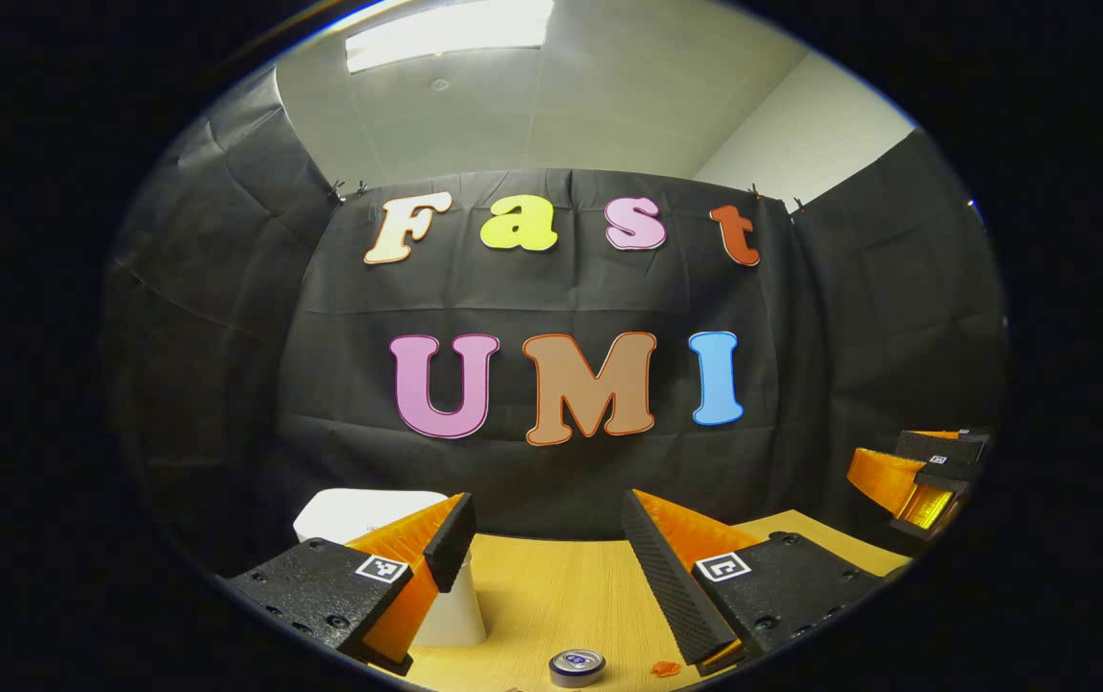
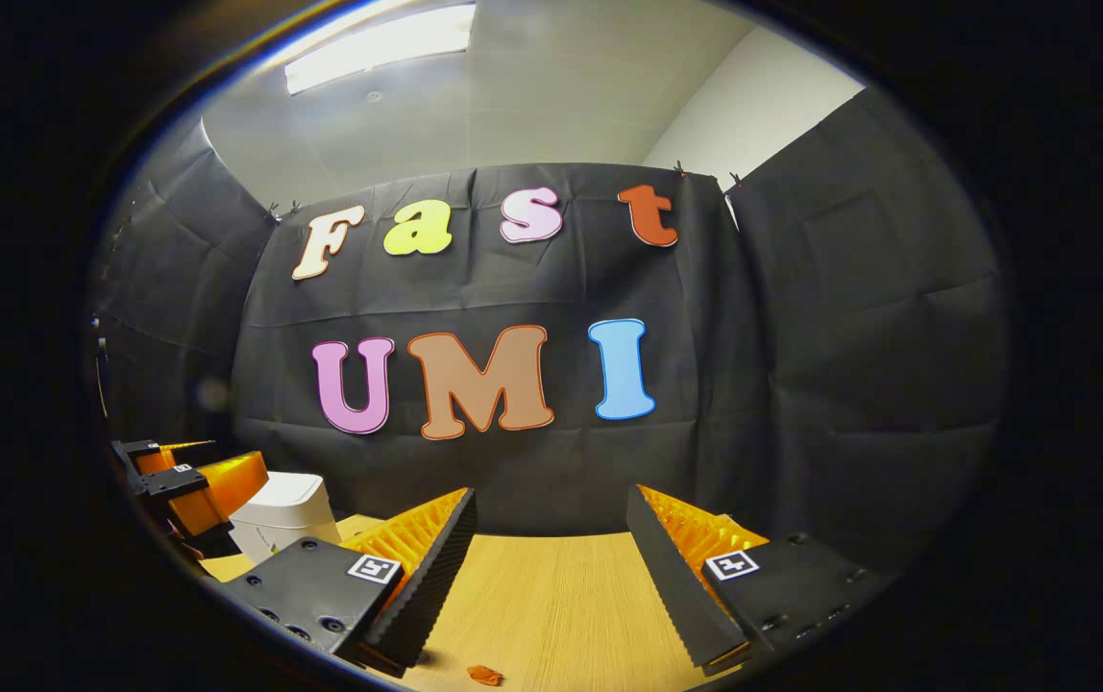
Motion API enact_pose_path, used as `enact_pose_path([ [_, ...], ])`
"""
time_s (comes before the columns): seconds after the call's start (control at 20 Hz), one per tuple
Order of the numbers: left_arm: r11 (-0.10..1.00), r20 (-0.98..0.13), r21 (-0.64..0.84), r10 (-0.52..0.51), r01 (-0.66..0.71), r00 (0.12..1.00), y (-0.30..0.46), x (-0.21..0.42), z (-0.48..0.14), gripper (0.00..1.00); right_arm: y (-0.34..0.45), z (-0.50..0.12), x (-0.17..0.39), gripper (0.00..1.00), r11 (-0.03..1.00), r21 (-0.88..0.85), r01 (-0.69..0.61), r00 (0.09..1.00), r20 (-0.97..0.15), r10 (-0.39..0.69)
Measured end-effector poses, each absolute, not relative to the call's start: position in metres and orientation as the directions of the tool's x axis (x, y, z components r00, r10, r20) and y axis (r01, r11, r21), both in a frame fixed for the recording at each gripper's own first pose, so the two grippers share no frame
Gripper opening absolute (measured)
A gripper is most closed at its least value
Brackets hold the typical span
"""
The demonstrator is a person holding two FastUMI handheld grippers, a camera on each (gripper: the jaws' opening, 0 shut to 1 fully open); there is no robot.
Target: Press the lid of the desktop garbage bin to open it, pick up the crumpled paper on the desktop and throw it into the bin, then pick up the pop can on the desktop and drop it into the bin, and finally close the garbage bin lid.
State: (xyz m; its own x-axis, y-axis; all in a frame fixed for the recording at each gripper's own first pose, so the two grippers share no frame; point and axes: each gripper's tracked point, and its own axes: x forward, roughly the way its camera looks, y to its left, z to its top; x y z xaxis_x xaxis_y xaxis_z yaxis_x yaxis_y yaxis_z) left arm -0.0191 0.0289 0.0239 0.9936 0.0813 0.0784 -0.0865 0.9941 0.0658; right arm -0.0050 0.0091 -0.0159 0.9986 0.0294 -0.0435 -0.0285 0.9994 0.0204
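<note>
- The left gripper (image 1: 544, 548) hangs just above the wooden table (image 1: 561, 586), its jaws spread wide with nothing between them.
- The right gripper (image 2: 551, 553) sits at about the same height over the table, jaws also wide apart and holding nothing.
- The white garbage bin (image 1: 359, 511) stands on the table at the far left, partly hidden behind the left gripper's left finger in the left gripper view; from the right gripper view it shows at the left, just beside the other gripper.
- The bin's lid looks to be down; what is inside the bin cannot be seen.
- The pop can (image 1: 576, 665) stands upright on the table, close under the left gripper, its top showing at the bottom of the left gripper view.
- A small orange scrap (image 2: 485, 676) lies on the table near the right gripper's left finger.
- Black cloth walls close off the booth behind the table.
</note>
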Motion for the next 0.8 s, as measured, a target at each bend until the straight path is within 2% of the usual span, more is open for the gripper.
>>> enact_pose_path([
  [0.35,0.996,0.082,0.057,0.062,-0.067,0.995,0.026,-0.024,0.028,0.92,0.005,-0.013,-0.014,0.98,1.0,0.014,-0.017,0.999,-0.03,0.018],
  [0.45,0.996,0.075,0.065,0.061,-0.066,0.995,0.025,-0.025,0.027,0.77,0.004,-0.01,-0.015,0.98,1.0,0.013,-0.015,0.999,-0.028,0.015],
  [0.5,0.996,0.072,0.067,0.062,-0.067,0.995,0.026,-0.025,0.026,0.66,0.004,-0.011,-0.016,0.98,1.0,0.012,-0.016,0.999,-0.028,0.016],
  [0.55,0.995,0.069,0.068,0.068,-0.073,0.995,0.028,-0.025,0.027,0.63,0.004,-0.012,-0.017,0.98,1.0,0.009,-0.016,0.999,-0.029,0.016],
  [0.7,0.989,0.074,0.081,0.119,-0.125,0.99,0.043,-0.028,0.03,0.29,0.003,-0.01,-0.022,0.99,1.0,-0.003,-0.016,1.0,-0.017,0.016],
  [0.8,0.981,0.088,0.091,0.164,-0.172,0.983,0.056,-0.028,0.033,0.14,0.004,-0.007,-0.023,0.99,1.0,-0.008,-0.016,1.0,-0.007,0.016],
])
